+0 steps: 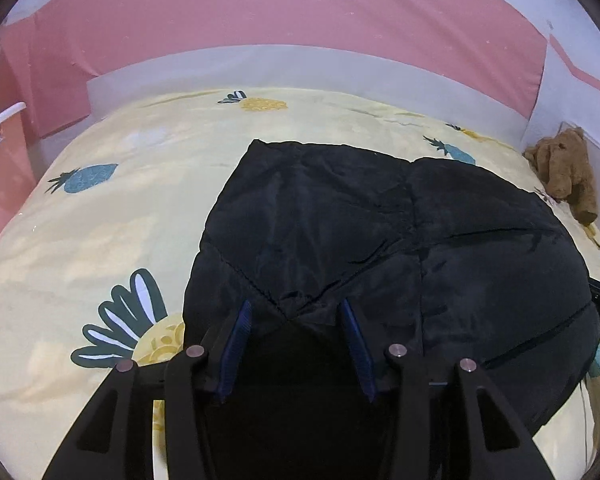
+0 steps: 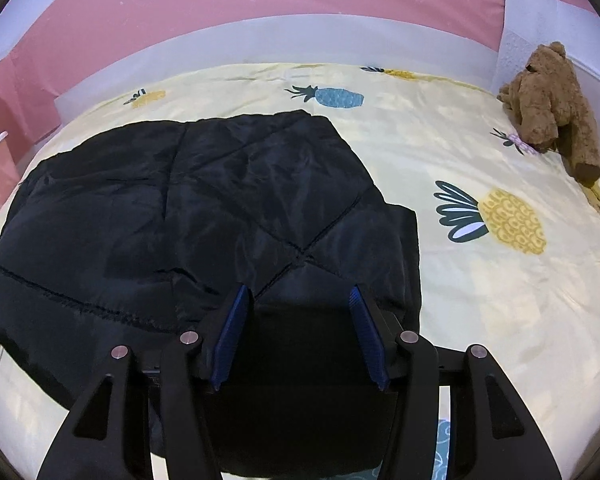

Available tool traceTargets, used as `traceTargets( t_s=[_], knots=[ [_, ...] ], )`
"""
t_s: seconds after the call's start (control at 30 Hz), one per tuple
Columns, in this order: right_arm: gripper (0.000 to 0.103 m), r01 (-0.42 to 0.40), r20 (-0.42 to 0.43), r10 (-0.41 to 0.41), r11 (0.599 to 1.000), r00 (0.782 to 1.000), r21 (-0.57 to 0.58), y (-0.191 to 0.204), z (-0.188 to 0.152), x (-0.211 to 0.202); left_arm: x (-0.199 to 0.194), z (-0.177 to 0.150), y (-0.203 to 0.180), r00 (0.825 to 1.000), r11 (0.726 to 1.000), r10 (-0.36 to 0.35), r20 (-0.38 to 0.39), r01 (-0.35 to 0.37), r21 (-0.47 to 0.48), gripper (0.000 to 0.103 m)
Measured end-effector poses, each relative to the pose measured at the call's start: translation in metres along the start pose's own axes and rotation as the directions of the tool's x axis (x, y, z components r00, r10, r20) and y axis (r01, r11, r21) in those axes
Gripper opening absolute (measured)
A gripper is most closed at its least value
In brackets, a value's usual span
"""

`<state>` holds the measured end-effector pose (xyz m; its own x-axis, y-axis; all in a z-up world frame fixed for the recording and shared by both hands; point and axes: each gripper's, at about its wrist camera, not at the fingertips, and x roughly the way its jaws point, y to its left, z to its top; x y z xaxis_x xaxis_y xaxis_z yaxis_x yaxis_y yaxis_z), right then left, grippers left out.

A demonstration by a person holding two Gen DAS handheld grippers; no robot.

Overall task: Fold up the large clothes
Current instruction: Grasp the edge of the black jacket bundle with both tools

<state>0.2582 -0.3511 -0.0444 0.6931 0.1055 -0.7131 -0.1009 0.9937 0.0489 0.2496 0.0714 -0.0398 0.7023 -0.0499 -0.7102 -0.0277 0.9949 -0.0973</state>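
The left gripper (image 1: 296, 312) has its jaws standing apart over the near edge of the black quilted jacket (image 1: 380, 232); dark fabric fills the gap between the blue pads (image 1: 240, 332), but whether they pinch it or only hover above it cannot be told. The right gripper (image 2: 300, 296) shows the same: jaws apart, blue pads (image 2: 364, 328) either side of a dark fold of the jacket (image 2: 180, 208), and no way to tell if the cloth is grasped.

The jacket lies spread and partly folded on the bed (image 1: 100, 232), along its near edge. In the left wrist view it reaches from the middle toward the right side; in the right wrist view it reaches from the middle toward the left side. Diagonal stitched seams cross its surface.

The bed's cream sheet (image 2: 440, 152) is printed with yellow and blue pineapples. A brown teddy bear (image 2: 548, 104) slumps at the far right corner of the bed, well apart from the jacket. Behind the far edge a pale headboard (image 1: 260, 68) meets a pink wall (image 1: 260, 4).
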Motion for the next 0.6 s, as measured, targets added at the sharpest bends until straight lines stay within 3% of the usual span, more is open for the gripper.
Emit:
traceTargets(
  t_s=[0.6],
  knots=[
    [0.054,-0.003,0.055,0.002,1.000,0.998,0.015,0.001,0.003,-0.029,-0.016,-0.001,-0.004,1.000,1.000,0.017,0.001,-0.017,0.001,0.047]
  ],
)
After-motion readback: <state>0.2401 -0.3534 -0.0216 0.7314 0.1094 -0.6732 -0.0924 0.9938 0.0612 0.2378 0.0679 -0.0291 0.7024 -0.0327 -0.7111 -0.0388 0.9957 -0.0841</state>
